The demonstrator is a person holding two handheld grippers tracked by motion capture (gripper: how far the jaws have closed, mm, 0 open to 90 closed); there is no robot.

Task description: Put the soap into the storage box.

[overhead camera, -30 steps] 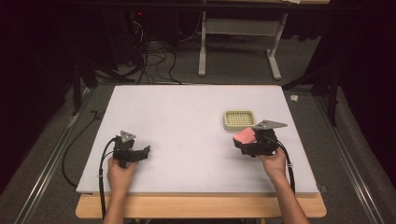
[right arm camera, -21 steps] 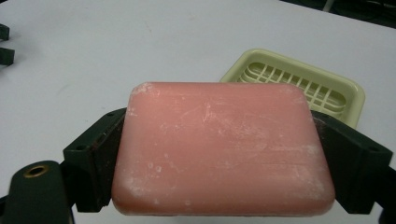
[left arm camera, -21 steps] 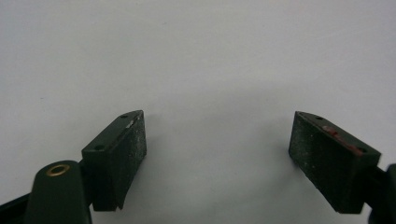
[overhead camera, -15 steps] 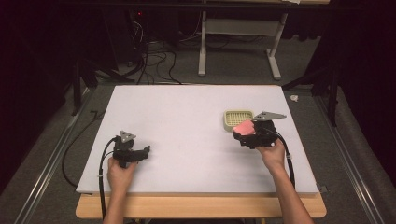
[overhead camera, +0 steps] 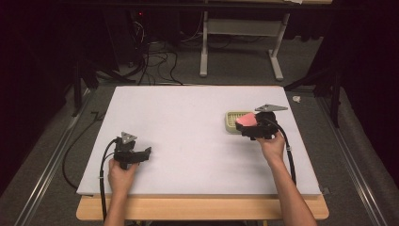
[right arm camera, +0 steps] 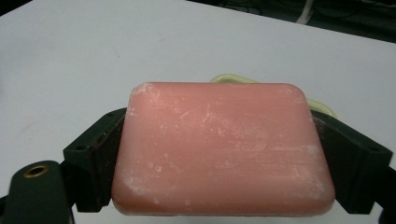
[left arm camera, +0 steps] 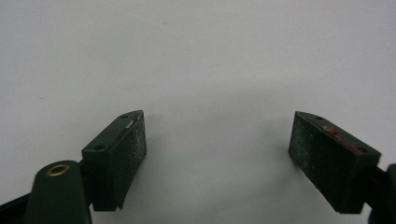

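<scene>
Pink soap bar (right arm camera: 223, 149) clamped flat between the jaws of the right hand-held gripper (overhead camera: 248, 126), carried just at the near right edge of the pale yellow soap dish (overhead camera: 234, 121), at about three o'clock on the white tabletop (overhead camera: 188, 117). Seemingly lifted rather than resting, though not certain from above. Pickup done, by the look of it; left to do, as a judgement: bringing the bar squarely over the dish, lowering it onto the ribbed top and letting go. Left hand-held gripper (overhead camera: 141, 155) idle at about eight o'clock, jaws spread wide apart over bare tabletop, nothing between them. From the high view: whole layout, both forearms entering from six o'clock, dish grid partly covered by the bar, dark floor and cables beyond twelve o'clock. From the right gripper view: chalky scuffs on the bar's broad face, firm contact of both pads on its short ends, and just a sliver of dish rim (right arm camera: 229, 78) peeking behind it. From the left gripper view: worn pads (left arm camera: 127, 154), reddish residue on one.
</scene>
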